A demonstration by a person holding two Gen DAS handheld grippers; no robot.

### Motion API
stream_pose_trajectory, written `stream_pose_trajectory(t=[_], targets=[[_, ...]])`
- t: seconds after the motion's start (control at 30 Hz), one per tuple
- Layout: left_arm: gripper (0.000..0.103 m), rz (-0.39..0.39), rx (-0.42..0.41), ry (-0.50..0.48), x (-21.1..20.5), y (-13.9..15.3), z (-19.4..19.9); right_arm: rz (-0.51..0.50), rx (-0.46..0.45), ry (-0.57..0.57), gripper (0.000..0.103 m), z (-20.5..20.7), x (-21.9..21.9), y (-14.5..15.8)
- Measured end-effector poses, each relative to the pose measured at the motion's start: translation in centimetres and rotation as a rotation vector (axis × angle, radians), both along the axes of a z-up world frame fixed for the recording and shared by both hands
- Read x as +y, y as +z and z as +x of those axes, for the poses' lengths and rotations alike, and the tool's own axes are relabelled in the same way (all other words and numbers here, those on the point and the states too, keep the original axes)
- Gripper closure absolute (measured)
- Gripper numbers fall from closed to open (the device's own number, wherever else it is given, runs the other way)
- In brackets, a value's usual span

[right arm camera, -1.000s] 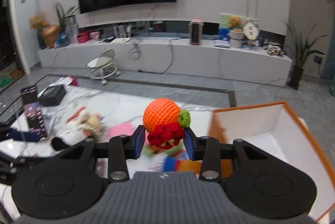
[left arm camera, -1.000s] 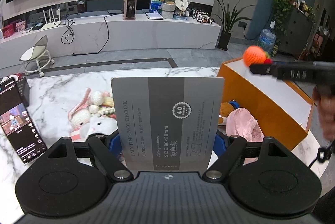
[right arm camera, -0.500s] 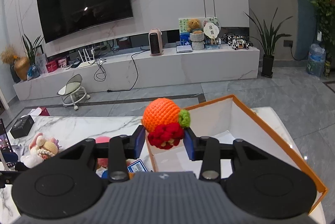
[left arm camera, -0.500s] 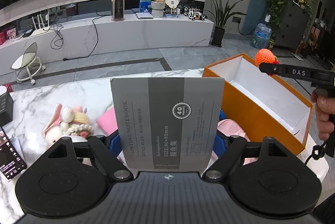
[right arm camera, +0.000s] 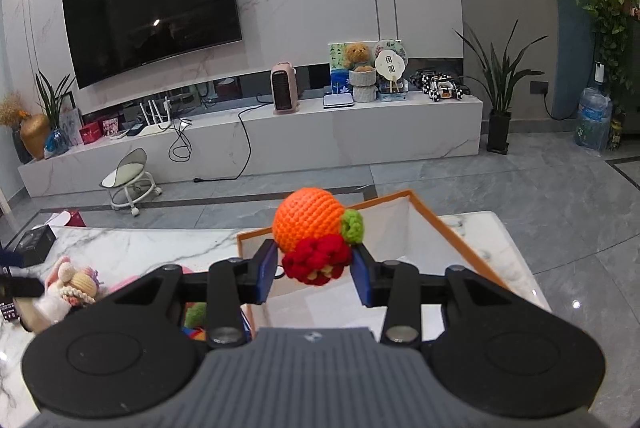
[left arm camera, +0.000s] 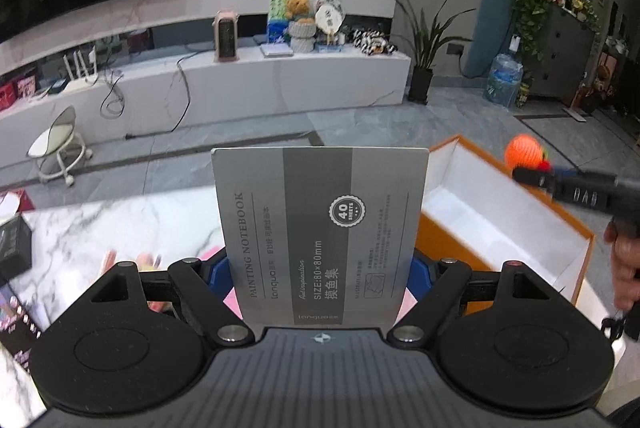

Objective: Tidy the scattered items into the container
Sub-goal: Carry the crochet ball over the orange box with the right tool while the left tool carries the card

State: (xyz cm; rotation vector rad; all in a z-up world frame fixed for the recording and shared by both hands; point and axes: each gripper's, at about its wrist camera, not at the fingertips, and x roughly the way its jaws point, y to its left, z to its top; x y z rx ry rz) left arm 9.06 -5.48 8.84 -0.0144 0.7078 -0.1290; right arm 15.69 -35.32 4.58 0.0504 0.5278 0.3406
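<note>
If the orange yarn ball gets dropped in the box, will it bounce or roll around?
The yarn ball looks soft and knitted, so it probably lands quietly. It is round, so it might roll a little inside the box.

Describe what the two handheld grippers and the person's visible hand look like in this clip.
Both are the same build: the left gripper and right gripper have black linkage arms with silver pivot bolts, two round black discs, a ribbed grey body with a small logo, and blue finger pads. From the left wrist view, the right one's black side bears raised letters, and a bare hand grips it, no sleeve visible.
</note>
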Motion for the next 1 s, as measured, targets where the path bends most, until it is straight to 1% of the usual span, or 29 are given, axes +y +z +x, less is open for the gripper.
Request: stream_pose_trajectory(t=[0.2,0.33,0.47,0.6,0.77,1.0], targets=[[0.008,0.008,-0.016,-0.056,-3.9,1.8,2.2,0.022,0.032,-0.028,0.06,0.4,-2.3,0.0],[0.008,-0.005,-0.024,-0.099,-6.7,2.4,3.5,0.028,0.052,-0.051,0.06,0.8,-3.8,-0.1],[0.008,-0.01,-0.03,-0.142,-9.8,2.6,5.1,0.012,0.089,-0.057,0.06,1.1,-4.8,-0.5],[0.008,-0.015,-0.024,-0.174,-12.5,2.2,6.9,0.001,0.116,-0.067,0.06,1.7,-5.7,-1.0],[0.008,-0.064,0.012,-0.196,-14.9,1.1,9.8,-0.01,0.152,-0.075,0.06,2.4,-6.7,-1.8],[0.008,-0.084,0.03,-0.186,-17.1,-0.9,12.8,-0.024,0.2,-0.055,0.06,3.7,-6.8,-3.1]])
